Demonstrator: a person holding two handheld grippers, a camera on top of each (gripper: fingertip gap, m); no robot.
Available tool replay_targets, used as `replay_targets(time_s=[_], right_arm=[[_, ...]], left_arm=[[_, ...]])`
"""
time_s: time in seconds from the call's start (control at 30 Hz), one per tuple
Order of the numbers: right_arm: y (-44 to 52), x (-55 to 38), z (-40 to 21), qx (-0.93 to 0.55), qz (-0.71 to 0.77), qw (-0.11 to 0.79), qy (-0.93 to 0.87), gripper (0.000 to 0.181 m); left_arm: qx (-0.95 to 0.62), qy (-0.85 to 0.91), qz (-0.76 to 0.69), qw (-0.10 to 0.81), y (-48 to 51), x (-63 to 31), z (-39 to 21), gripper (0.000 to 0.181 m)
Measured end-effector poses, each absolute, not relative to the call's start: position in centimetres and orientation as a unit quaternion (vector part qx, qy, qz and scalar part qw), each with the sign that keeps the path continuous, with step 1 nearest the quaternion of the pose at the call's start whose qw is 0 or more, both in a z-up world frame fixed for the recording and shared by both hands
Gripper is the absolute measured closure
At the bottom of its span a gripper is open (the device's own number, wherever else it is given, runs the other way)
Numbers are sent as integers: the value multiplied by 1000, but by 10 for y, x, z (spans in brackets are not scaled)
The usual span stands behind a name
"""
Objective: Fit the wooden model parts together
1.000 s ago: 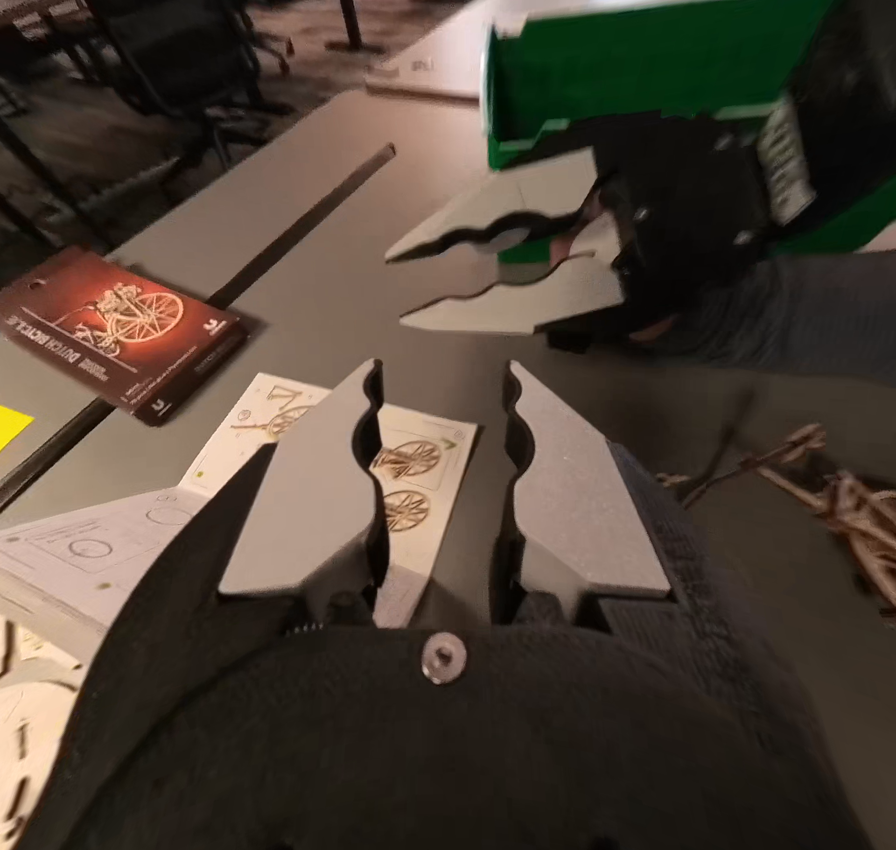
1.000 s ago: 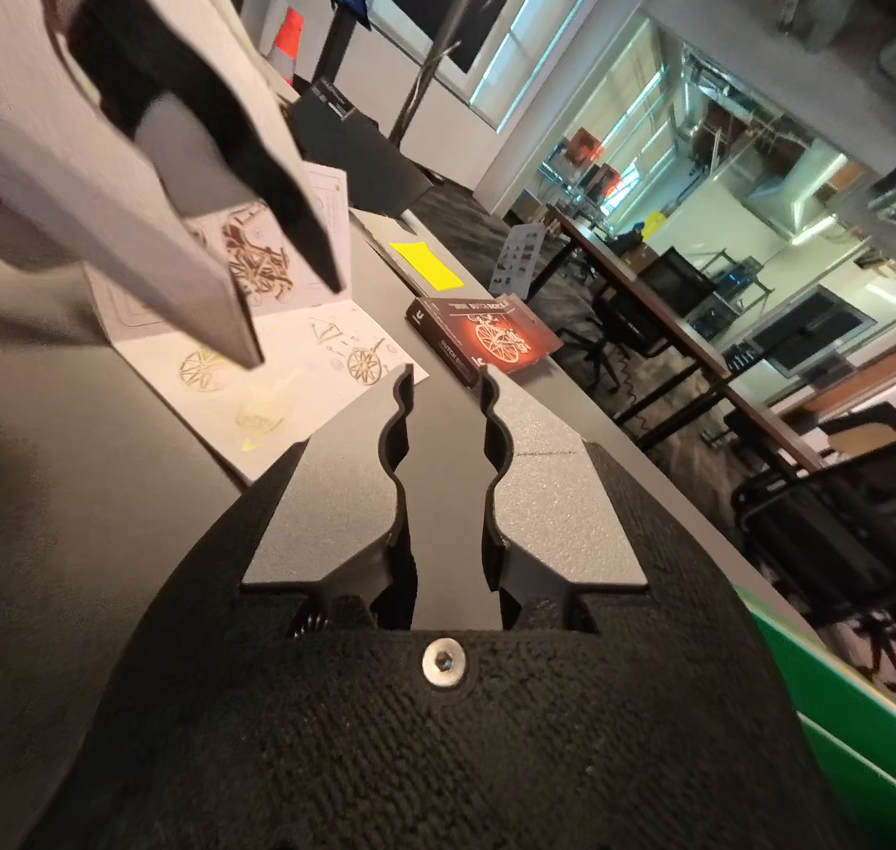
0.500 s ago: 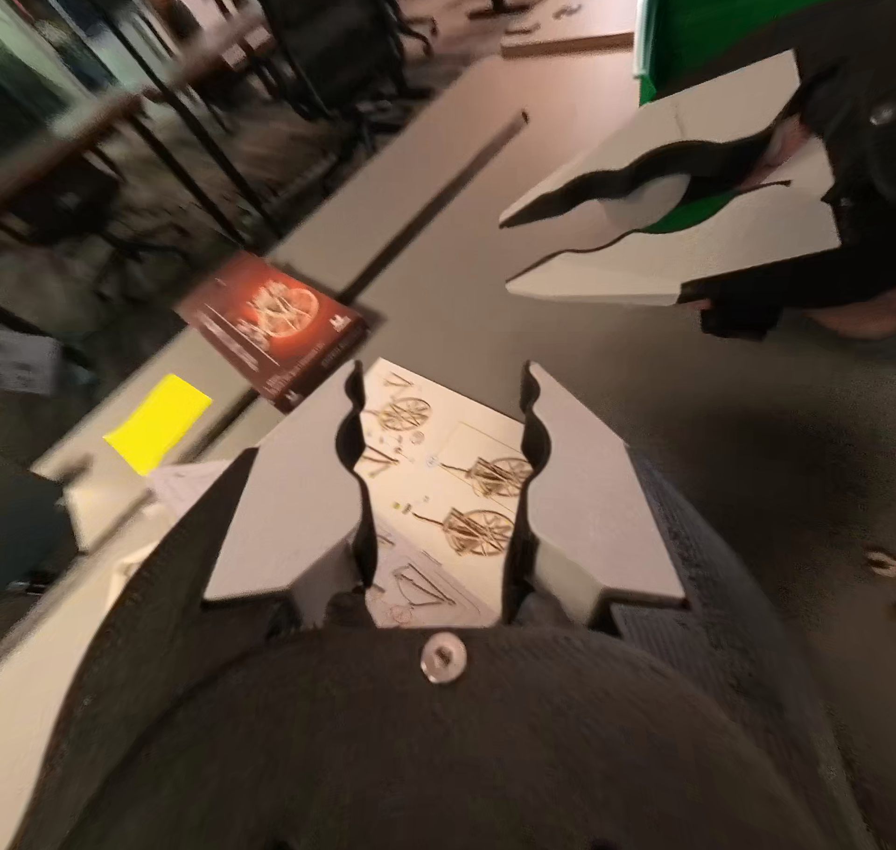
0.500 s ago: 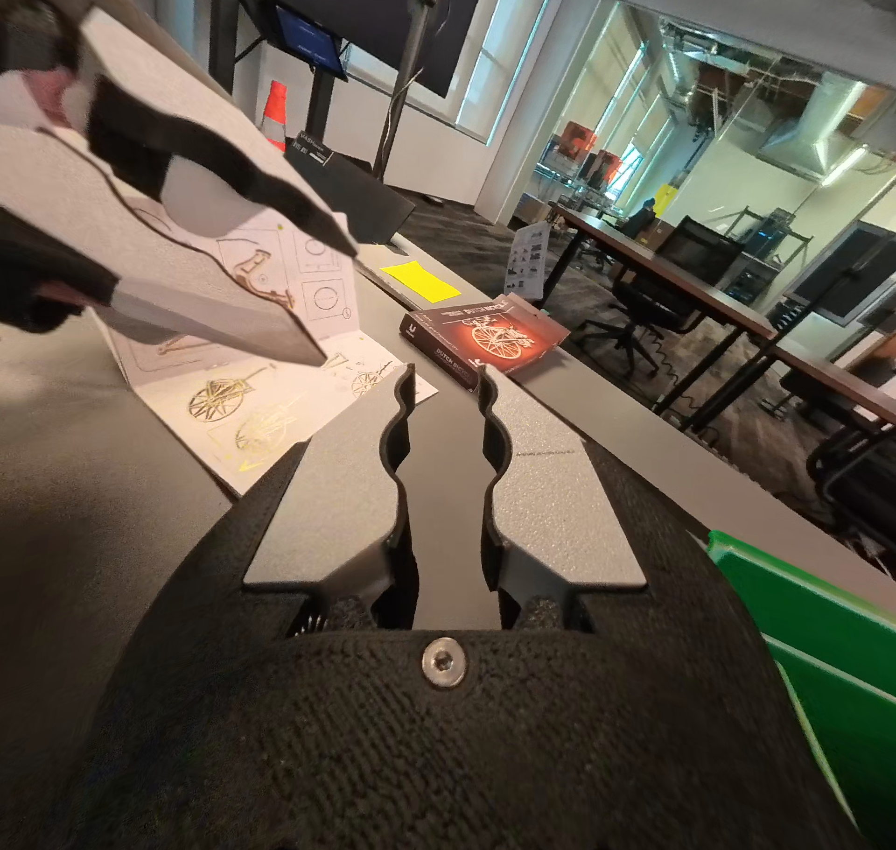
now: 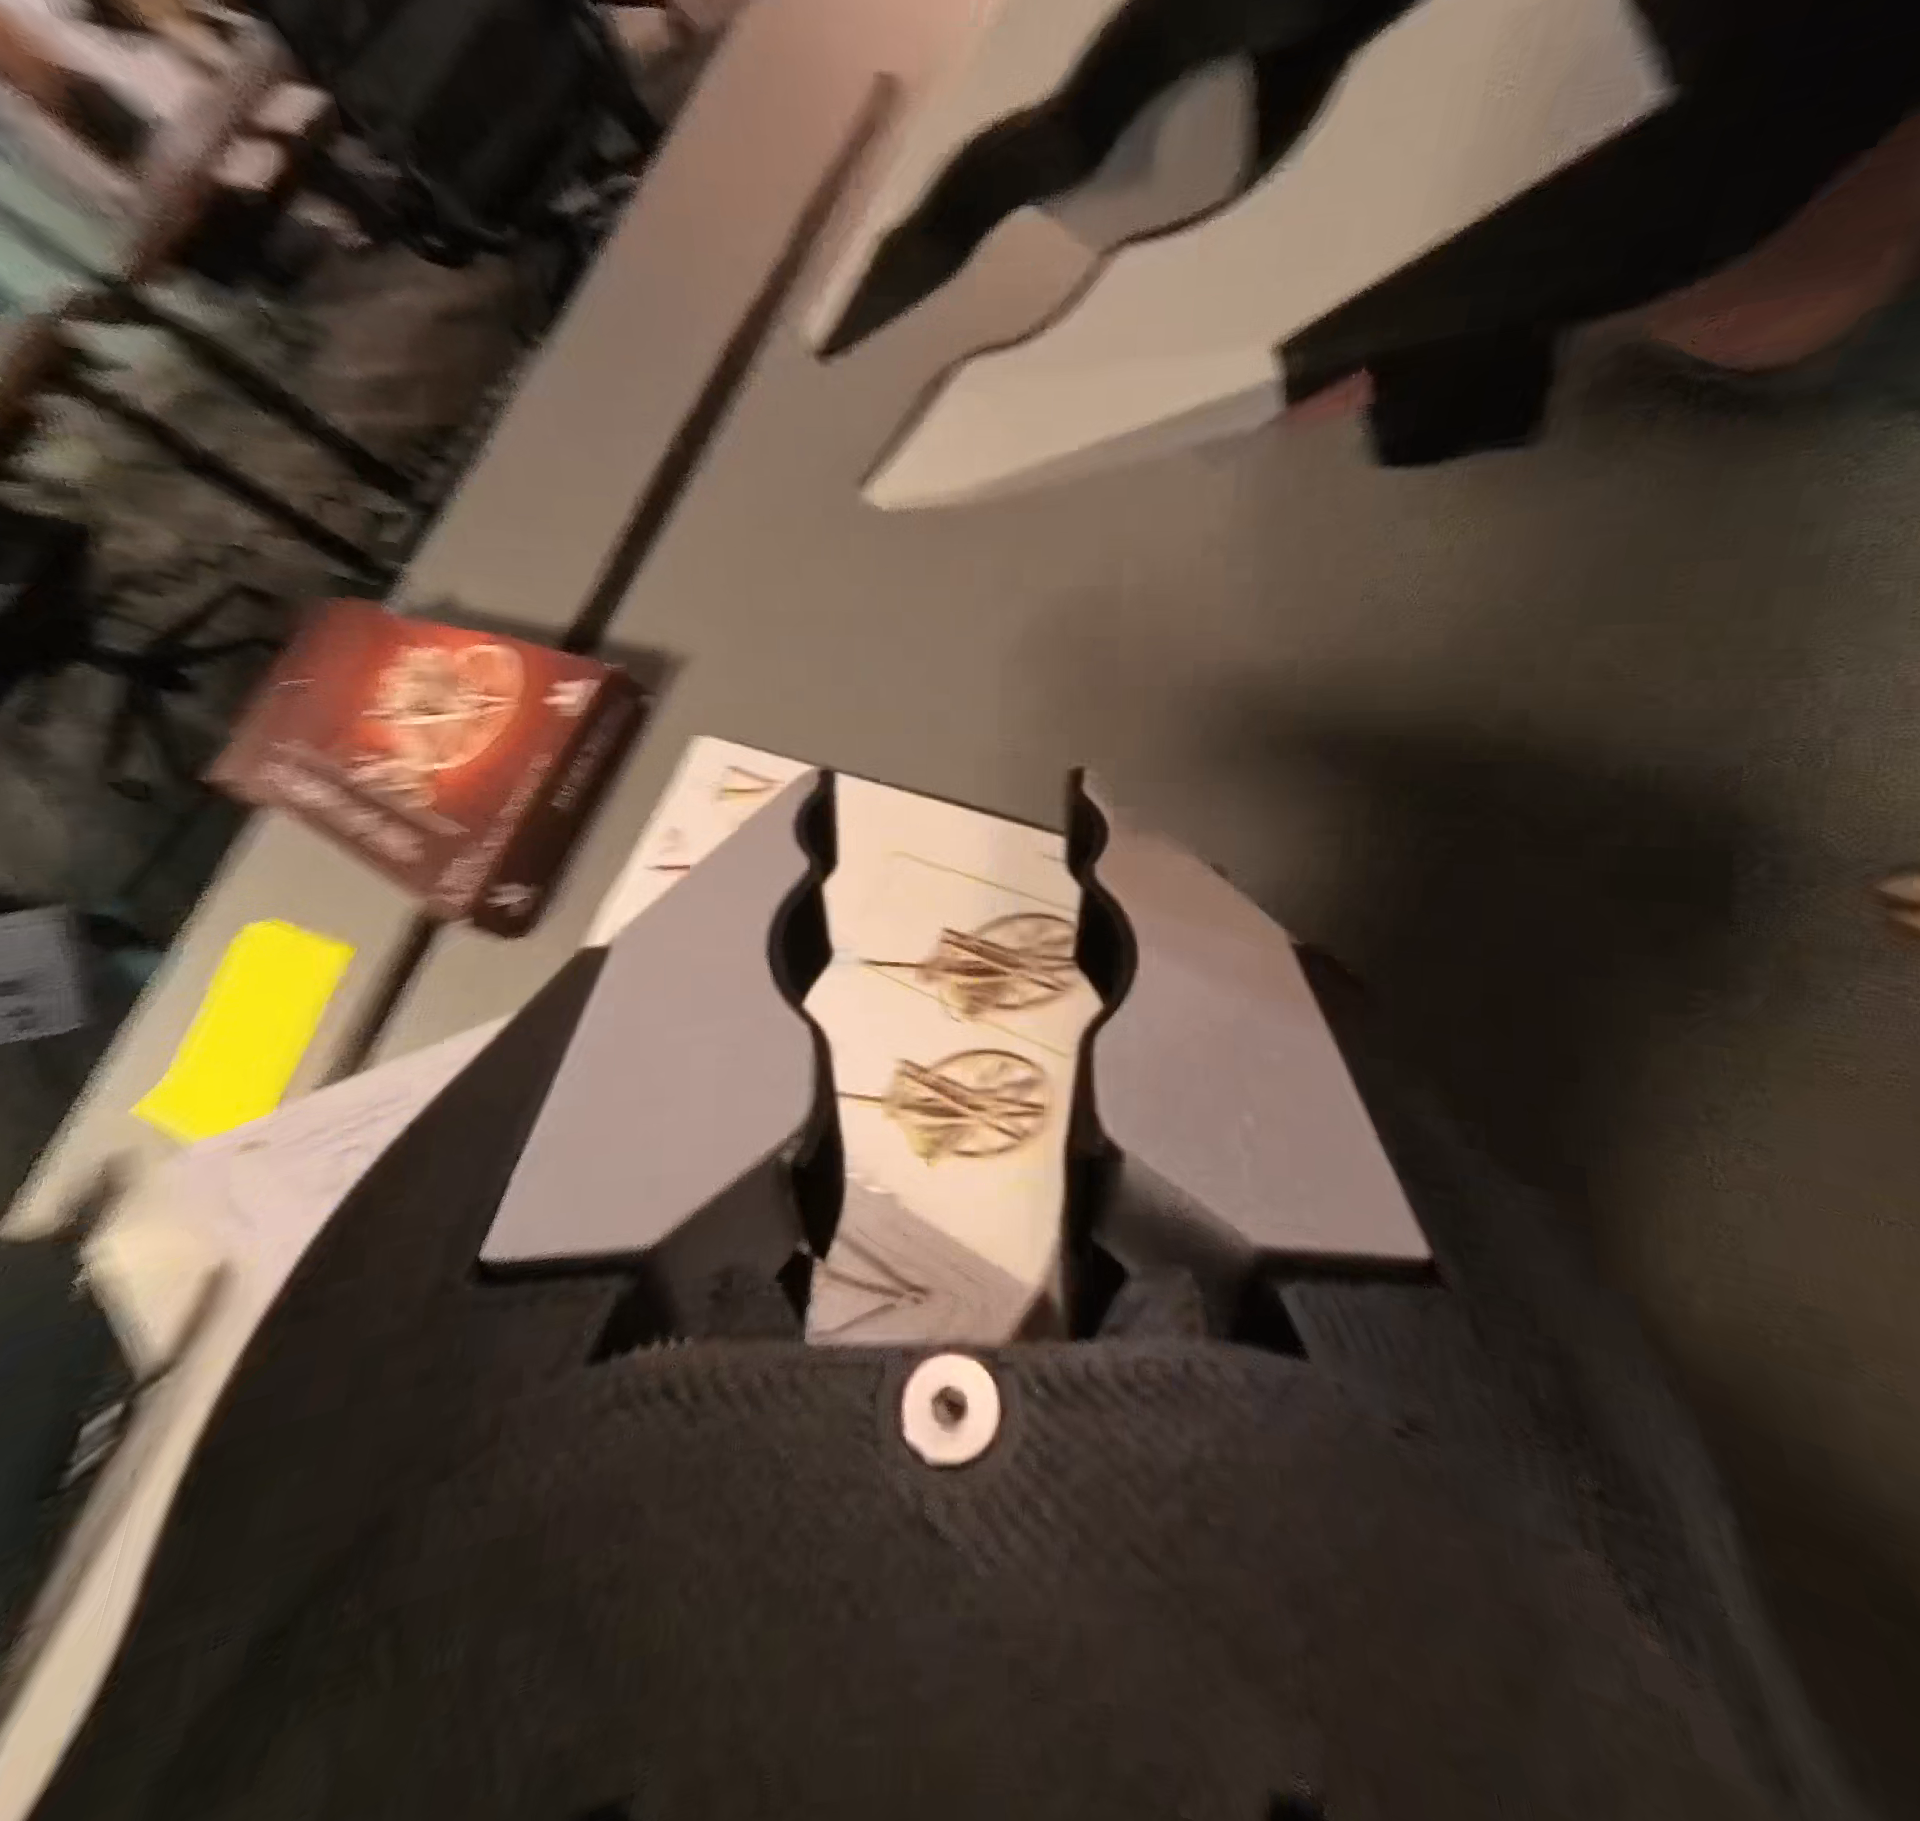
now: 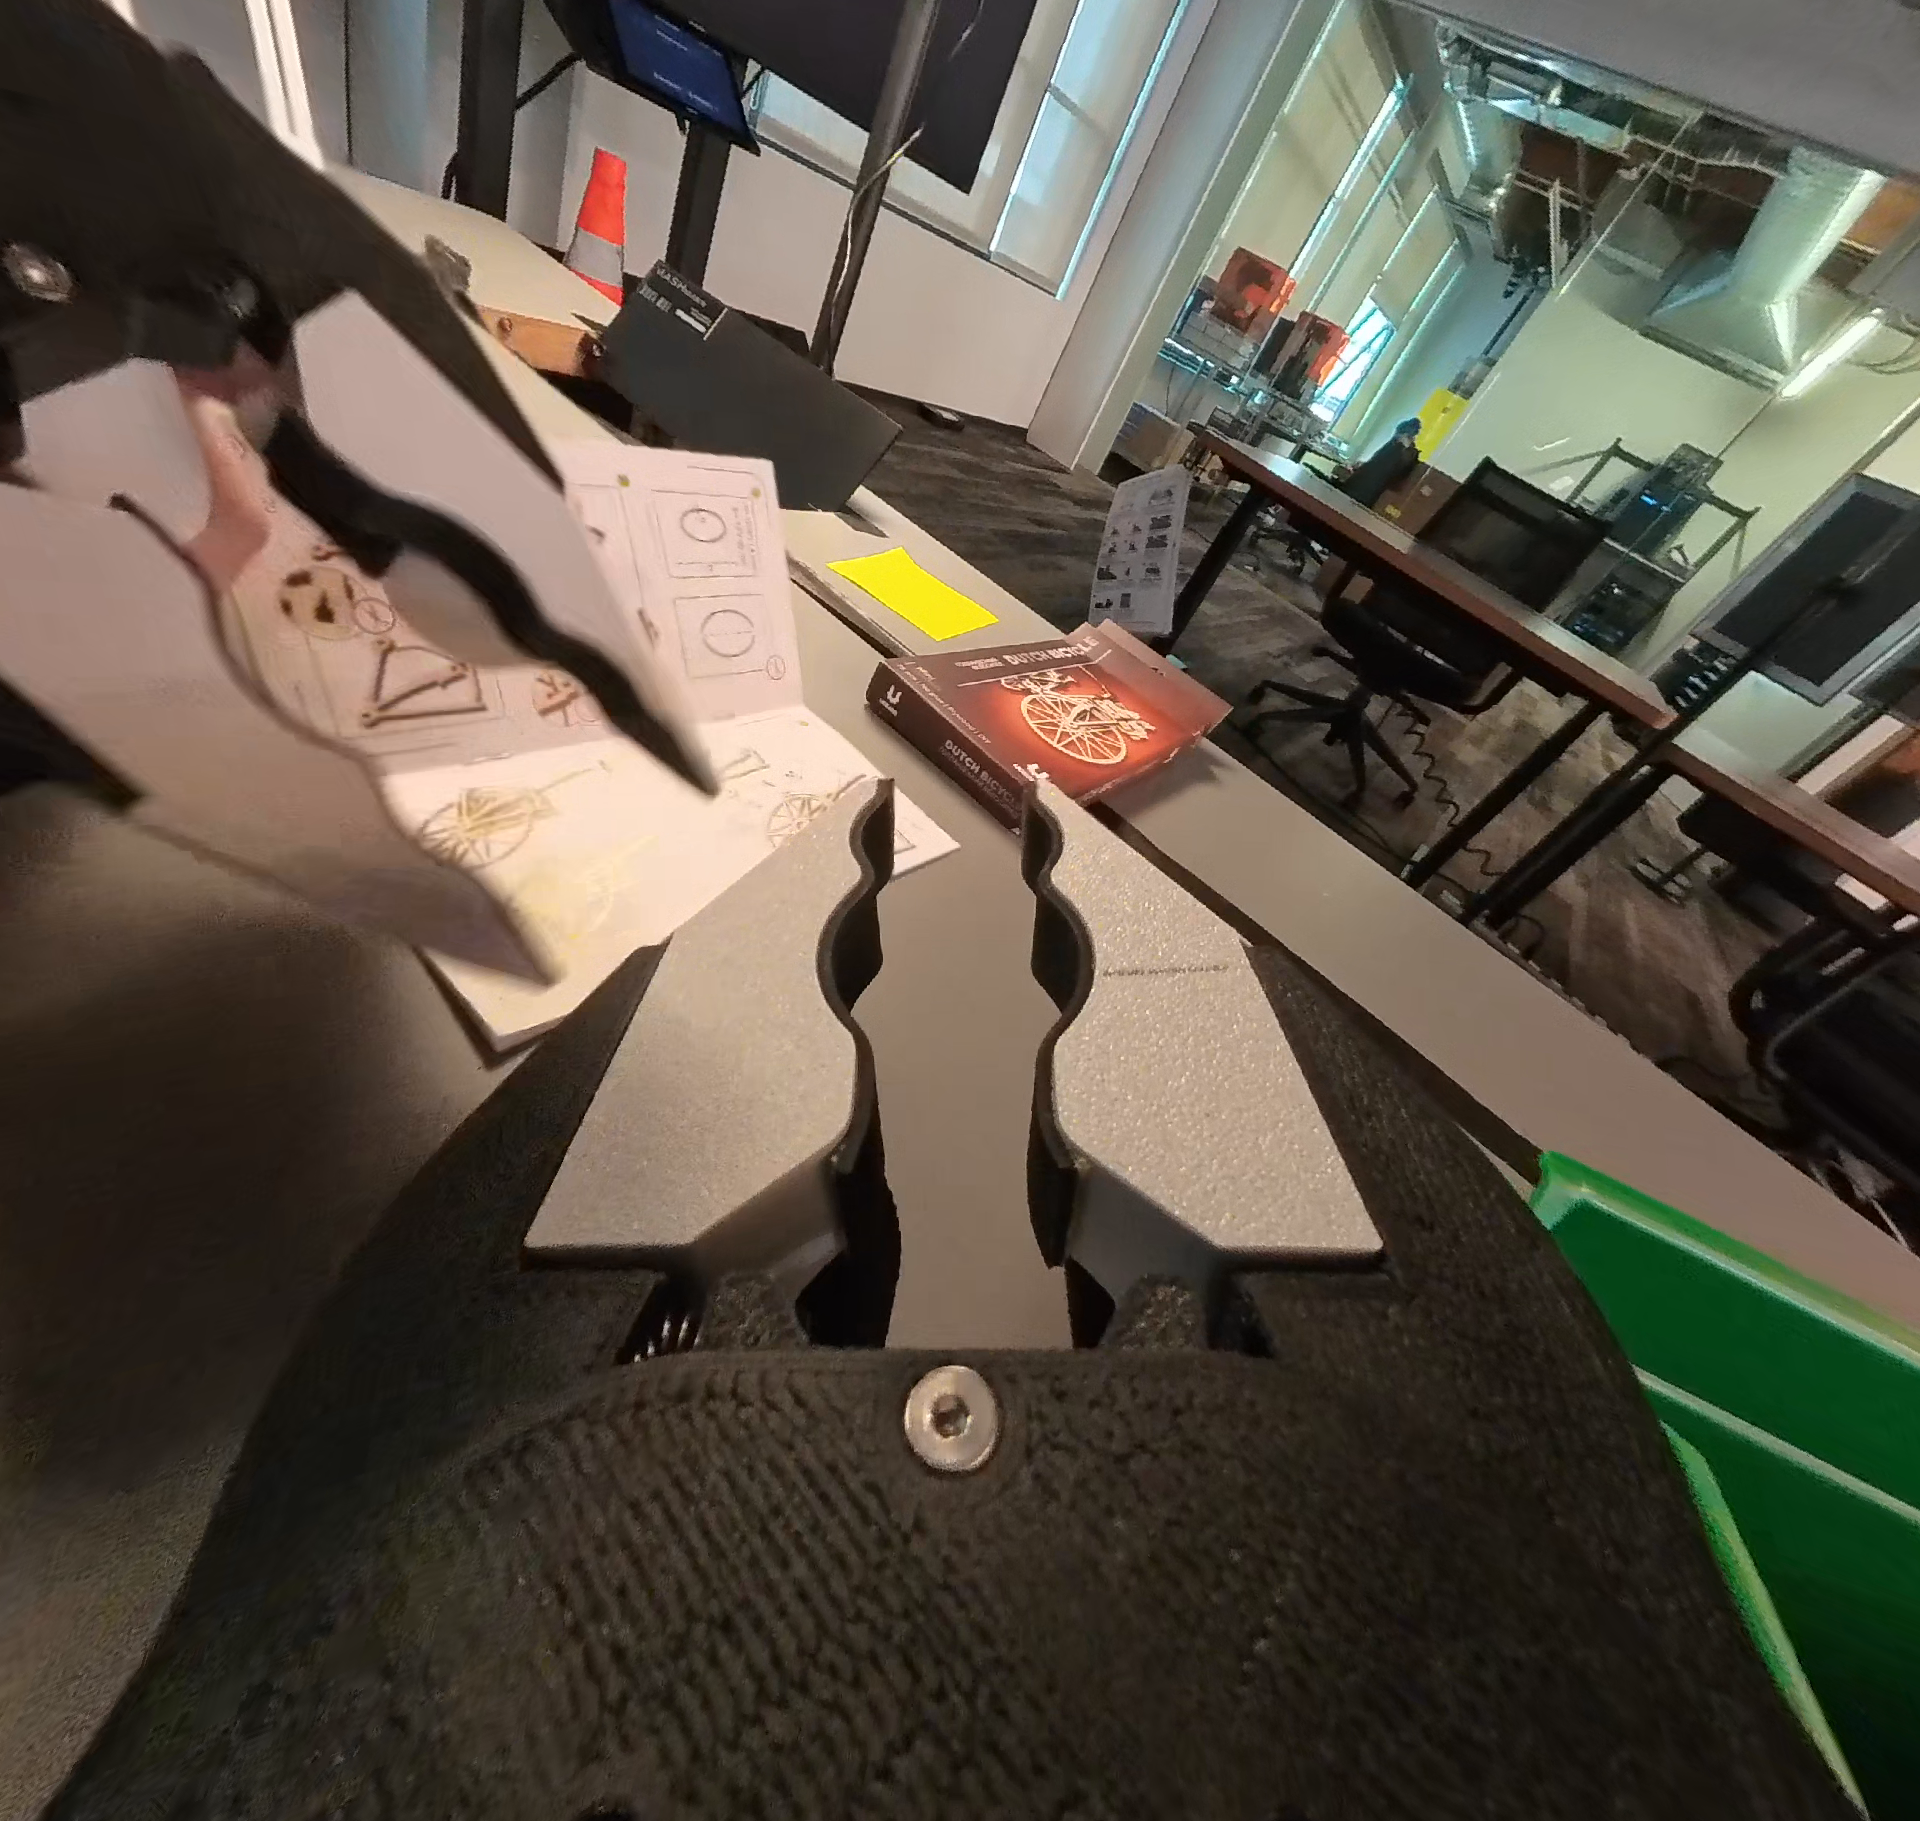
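Left gripper shifted over instruction sheet | green bin contents hidden

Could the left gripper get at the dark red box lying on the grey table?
Probably yes: the left gripper is open and empty, and the dark red box lies uncovered ahead, to the left of its fingers.

Tall windows light a white-walled room; dark carpet runs under long brown-topped tables and black office chairs, with perhaps exposed ducting overhead.
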State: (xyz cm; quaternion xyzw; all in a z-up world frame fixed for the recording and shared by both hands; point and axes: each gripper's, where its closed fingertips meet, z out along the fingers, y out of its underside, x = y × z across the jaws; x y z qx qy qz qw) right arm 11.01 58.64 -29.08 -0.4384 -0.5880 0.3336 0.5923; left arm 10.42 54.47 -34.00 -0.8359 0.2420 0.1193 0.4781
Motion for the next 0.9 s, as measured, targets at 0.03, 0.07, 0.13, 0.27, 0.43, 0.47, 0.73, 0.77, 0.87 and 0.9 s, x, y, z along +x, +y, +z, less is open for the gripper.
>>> replay_targets(time_s=[0.03,0.07,0.13,0.27,0.43,0.47,0.73,0.77,0.87,0.9], right_arm=[[586,110,-291,-438,334,592,-589,159],[586,110,-291,-437,333,592,-590,159],[584,109,-292,-435,331,590,-594,160],[582,109,-293,-431,329,588,-600,160],[582,108,-294,-430,328,587,-602,160],[581,108,-294,-429,328,586,-604,160],[577,107,-296,-423,325,583,-613,160],[577,107,-296,-421,326,583,-614,160],[569,107,-297,-406,335,575,-627,161],[564,106,-299,-397,338,569,-635,162]], left_arm=[[-842,265,65,465,539,115,-348,132],[-850,279,21,446,531,122,-358,130],[-866,276,-22,416,521,120,-373,123],[-867,260,-76,417,514,118,-377,133],[-874,243,-107,407,512,116,-379,142],[-874,241,-106,407,512,116,-379,144],[-876,219,-134,407,513,113,-376,158],[-877,215,-141,407,513,113,-376,160],[-876,209,-158,405,512,114,-374,167],[-876,210,-162,403,511,115,-374,170]])
